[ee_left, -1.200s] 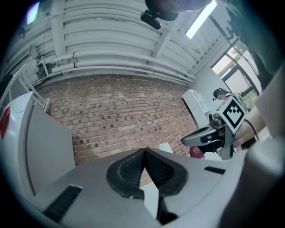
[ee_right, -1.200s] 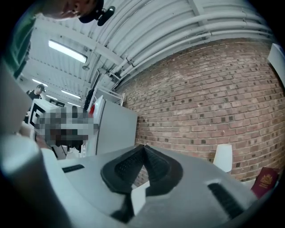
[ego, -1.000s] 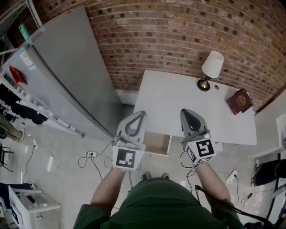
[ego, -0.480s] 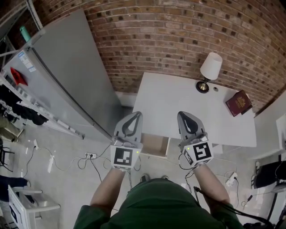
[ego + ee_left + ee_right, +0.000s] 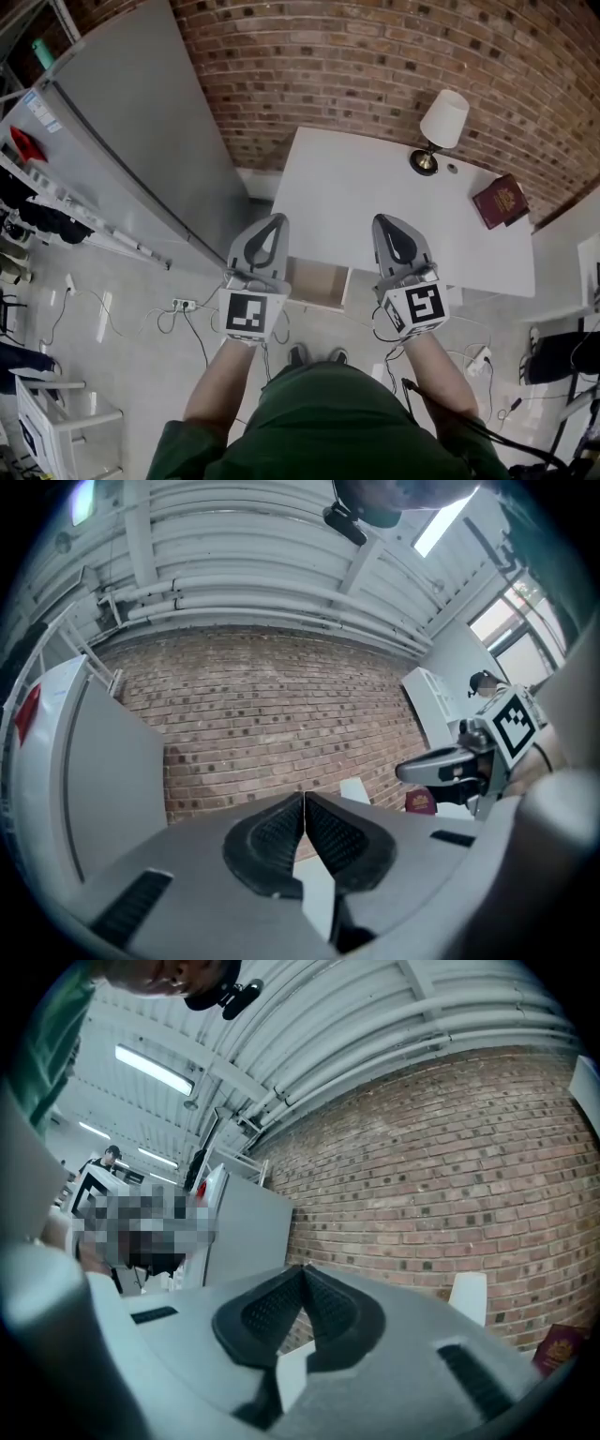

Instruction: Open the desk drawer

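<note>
Nearest the camera, the left claw [image 5: 270, 223] and the right claw [image 5: 387, 223] were both clenched, pads pressed together on nothing. In the head view they overlapped the front edge of the white bench [image 5: 356, 202]. Between them, at lower centre of that view, the drawer [image 5: 317, 283] stood out from under the bench with its pale inside showing; we judged it at least partly open. We saw two risks. A clenched claw brought down to the drawer front could take no hold and might knock the bench edge, and a hard pull might draw the drawer off its runners. Only the head view showed the drawer; both gripper views looked level above it at the brick wall [image 5: 375, 56]. The left gripper view alone showed the right claw from the side. The lamp [image 5: 442, 124] and the maroon book [image 5: 500, 201] lay farther back, at upper right.
</note>
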A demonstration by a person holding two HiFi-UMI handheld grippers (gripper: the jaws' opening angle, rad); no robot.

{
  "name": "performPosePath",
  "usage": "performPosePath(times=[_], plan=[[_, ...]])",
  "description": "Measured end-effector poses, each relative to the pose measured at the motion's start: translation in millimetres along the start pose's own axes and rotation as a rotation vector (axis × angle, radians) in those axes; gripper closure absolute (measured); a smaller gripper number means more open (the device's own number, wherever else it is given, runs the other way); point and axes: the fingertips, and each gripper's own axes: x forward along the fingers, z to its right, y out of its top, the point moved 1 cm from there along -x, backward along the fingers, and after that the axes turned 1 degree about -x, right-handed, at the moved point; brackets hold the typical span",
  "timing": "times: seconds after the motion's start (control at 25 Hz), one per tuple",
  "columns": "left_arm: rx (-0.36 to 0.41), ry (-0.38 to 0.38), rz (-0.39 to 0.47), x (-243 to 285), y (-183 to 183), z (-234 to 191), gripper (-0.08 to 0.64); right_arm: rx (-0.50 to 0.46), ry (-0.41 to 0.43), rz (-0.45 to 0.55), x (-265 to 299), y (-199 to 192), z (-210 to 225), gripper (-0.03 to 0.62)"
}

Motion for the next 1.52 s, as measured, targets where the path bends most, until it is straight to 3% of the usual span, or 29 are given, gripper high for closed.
performPosePath(times=[0.28,0.48,0.76,1.52], plan=[[0.008,0.013,0.014,-4,-4,-4,0.552,0.007,0.01,-0.01,0,-5,-6,0.592],[-0.016,0.009,-0.026,-6,-3,-4,0.552,0.012,0.017,-0.014,1,-6,-8,0.592],[0.008,0.019,0.032,-4,-3,-8,0.552,0.026,0.016,-0.012,0,-6,-7,0.594],[-0.006,0.012,-0.028,-2,-4,5,0.552,0.033,0.025,-0.009,-6,-10,-1,0.594]])
